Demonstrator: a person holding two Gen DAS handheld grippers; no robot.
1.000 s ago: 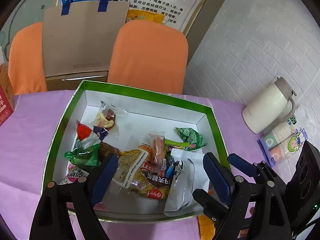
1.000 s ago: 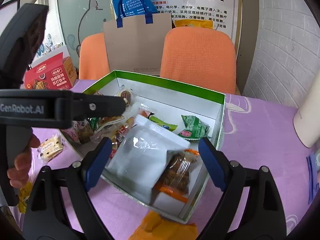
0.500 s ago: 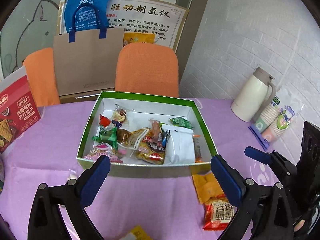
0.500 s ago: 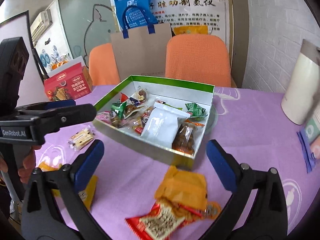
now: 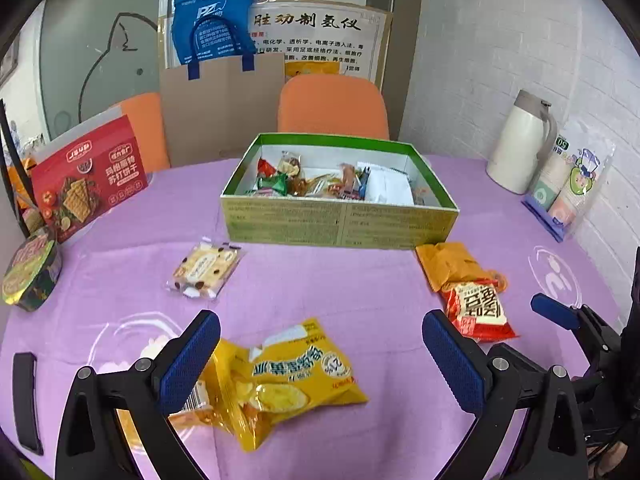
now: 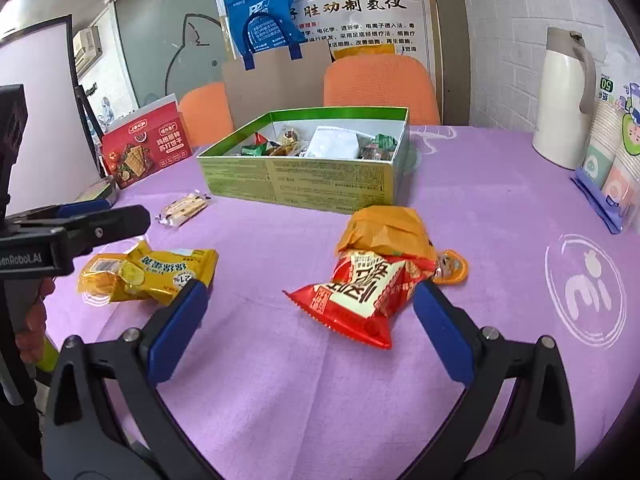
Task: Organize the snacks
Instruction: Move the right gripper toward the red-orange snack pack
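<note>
On the purple desk (image 5: 304, 280) we see, at the far left, a red cracker box (image 5: 86, 178), then a clear biscuit pack (image 5: 204, 266) and a yellow snack bag (image 5: 280, 376) lying between our left gripper's (image 5: 320, 356) wide, empty fingers. At the far middle stands a green box (image 5: 340, 220) filled with snacks. Right of it an orange packet (image 6: 384, 232) and a red snack bag (image 6: 356, 292) lie near our right gripper (image 6: 308, 320), fingers wide and empty, with a white jug (image 6: 562, 96) far right.
</note>
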